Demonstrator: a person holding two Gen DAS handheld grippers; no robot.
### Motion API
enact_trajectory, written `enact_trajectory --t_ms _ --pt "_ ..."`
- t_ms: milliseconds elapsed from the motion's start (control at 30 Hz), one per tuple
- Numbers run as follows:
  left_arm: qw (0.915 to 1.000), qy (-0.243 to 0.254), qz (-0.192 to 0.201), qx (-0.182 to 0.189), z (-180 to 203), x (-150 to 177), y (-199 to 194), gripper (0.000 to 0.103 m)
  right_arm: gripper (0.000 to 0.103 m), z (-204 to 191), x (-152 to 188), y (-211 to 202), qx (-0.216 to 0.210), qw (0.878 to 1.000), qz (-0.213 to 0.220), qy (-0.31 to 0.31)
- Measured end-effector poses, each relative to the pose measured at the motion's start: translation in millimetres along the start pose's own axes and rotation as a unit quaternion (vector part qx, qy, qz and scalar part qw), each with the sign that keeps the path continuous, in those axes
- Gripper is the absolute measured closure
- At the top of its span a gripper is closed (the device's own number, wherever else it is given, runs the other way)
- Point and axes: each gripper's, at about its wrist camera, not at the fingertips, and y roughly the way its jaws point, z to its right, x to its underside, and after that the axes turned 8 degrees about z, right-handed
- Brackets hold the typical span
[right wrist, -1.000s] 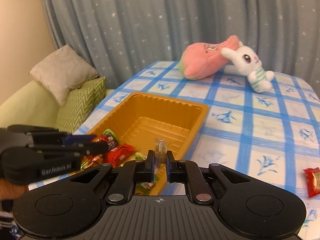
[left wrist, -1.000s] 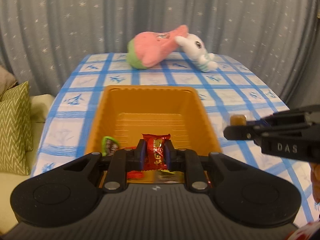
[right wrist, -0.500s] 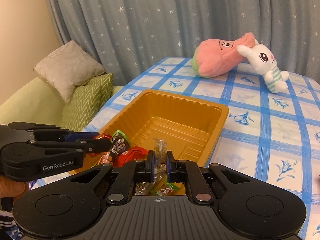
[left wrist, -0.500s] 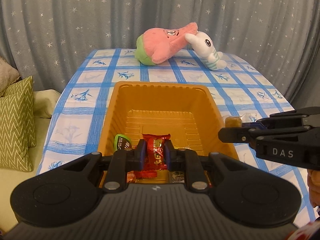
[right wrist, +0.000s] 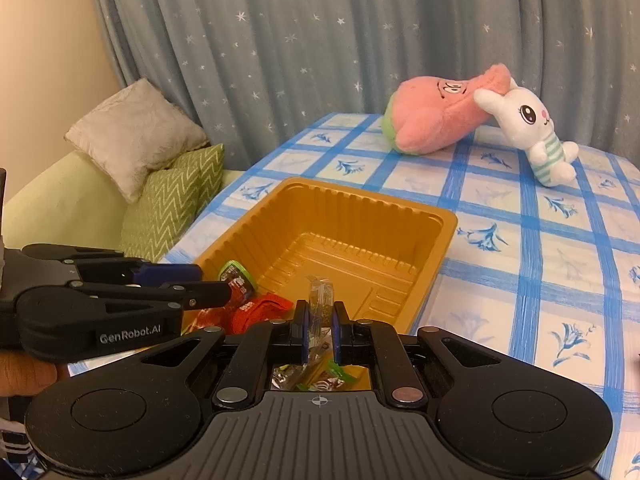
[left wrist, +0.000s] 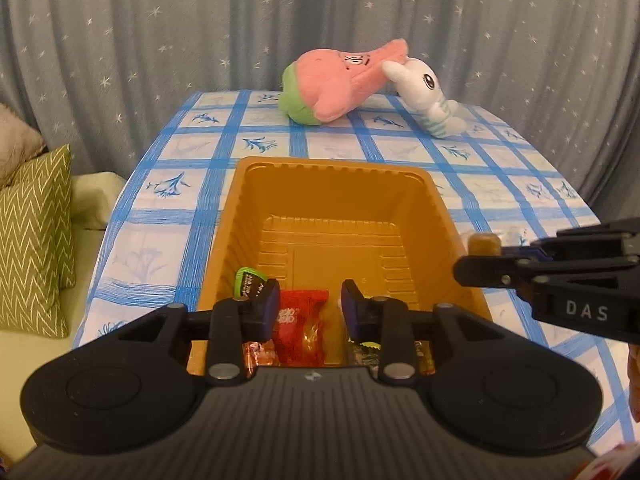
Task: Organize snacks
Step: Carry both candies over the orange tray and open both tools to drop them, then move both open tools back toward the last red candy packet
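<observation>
The left gripper (left wrist: 308, 306) hangs over the near end of the orange tray (left wrist: 336, 168) with its jaws parted; the red snack packet (left wrist: 302, 326) lies beneath them among other wrapped snacks. The right gripper (right wrist: 319, 330) is clamped on a clear-wrapped brown candy (right wrist: 320, 300), held upright at the tray's near corner on the counter (right wrist: 560, 248).

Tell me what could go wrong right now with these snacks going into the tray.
The right gripper pinches a clear-wrapped candy near the orange tray's right wall; let go too early, it may land on the tablecloth. The open left gripper hangs just above the red packet and could drag it when it pulls away. The two grippers sit close together and might bump.
</observation>
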Motion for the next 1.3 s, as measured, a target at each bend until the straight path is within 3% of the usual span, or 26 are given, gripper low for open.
enact_trajectory --t_ms 467,633,1300 --pt "0.9996 -0.023 0.015 -0.006 -9.8 -7.1 -5.2 0.073 0.092 1.1 -1.3 -1.3 -0.006 1.0 0.005 0.002" --pt "0.9996 -0.025 0.014 -0.009 -12.2 -6.1 -5.0 0.07 0.092 0.2 -2.1 2.3 -0.041 0.999 0.004 0.02" --pt "0.9998 -0.012 0.016 0.0 2.0 -8.3 -4.8 0.069 0.091 20.9 -3.1 -13.2 -0.007 0.999 0.021 0.041"
